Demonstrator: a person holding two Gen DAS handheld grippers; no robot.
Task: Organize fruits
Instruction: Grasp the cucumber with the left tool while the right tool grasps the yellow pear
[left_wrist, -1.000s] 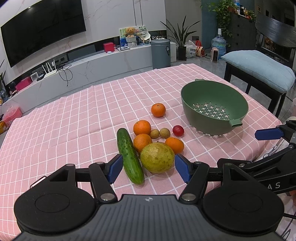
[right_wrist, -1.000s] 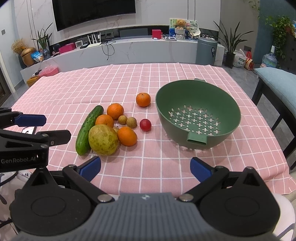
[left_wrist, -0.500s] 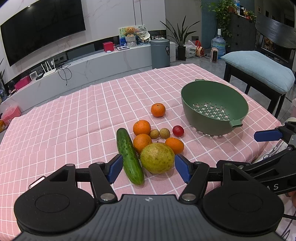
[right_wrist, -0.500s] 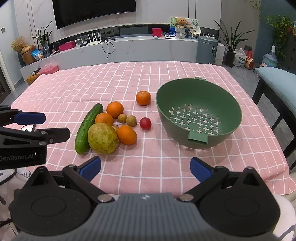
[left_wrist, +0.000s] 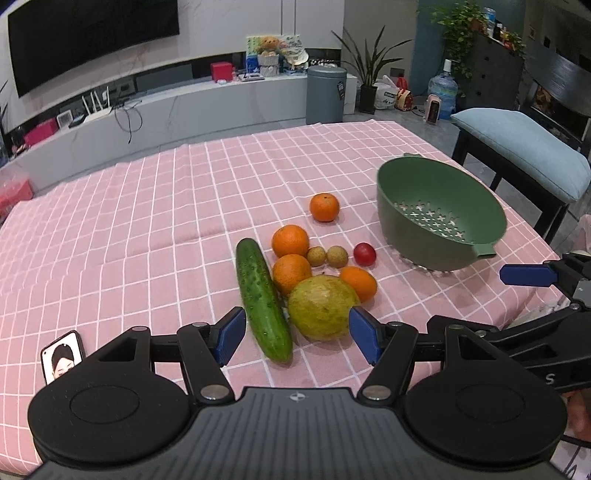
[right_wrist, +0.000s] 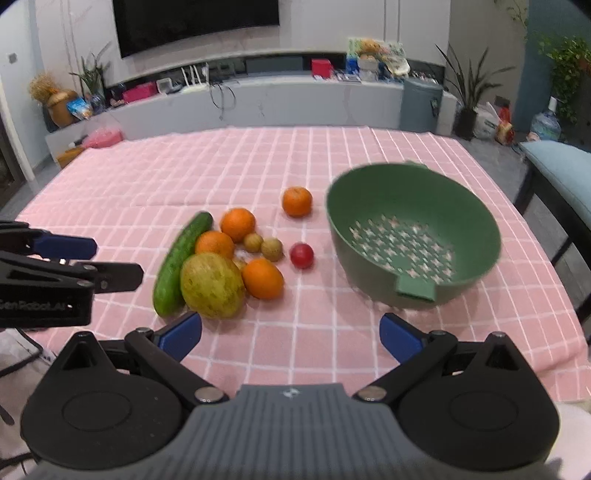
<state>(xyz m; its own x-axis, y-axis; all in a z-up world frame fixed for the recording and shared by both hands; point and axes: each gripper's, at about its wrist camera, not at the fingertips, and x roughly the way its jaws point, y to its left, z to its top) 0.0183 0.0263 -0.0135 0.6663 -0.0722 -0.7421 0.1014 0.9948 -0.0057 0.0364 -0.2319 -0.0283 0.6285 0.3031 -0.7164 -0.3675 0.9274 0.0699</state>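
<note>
A: Your fruit sits in one loose heap near the middle of the tablecloth (left_wrist: 155, 206), a little toward your edge. The big green-yellow fruit (left_wrist: 322, 308) lies nearest you, touching the cucumber (left_wrist: 260, 299) on its left, with oranges (left_wrist: 290, 240) and two small brown fruits (left_wrist: 327, 256) packed behind it. One orange (left_wrist: 324, 207) sits apart, farther back, and a small red fruit (left_wrist: 364, 254) lies between the heap and the strainer bowl (left_wrist: 439, 218).

B: And why that bowl off to the right?

A: It stands empty toward the right edge, handle tab facing you, so I judge it is where you will drop the fruit. Nothing is in it yet.

B: My tongs?

A: Your left gripper (left_wrist: 297, 338) is spread wide, holding nothing, its pads flanking the near ends of the cucumber and the big fruit without touching either. That looks like you lining up on the big fruit. Your right gripper (right_wrist: 290, 334) is also spread and empty, over bare cloth in front of the bowl.

B: Around the table?

A: A phone (left_wrist: 61, 356) lies at the near left edge. Beyond the cloth you have a long low cabinet (right_wrist: 258, 99), a dark television (right_wrist: 195, 22), a grey bin (left_wrist: 325, 94), plants, and a cushioned bench (left_wrist: 524, 147) on the right.
</note>
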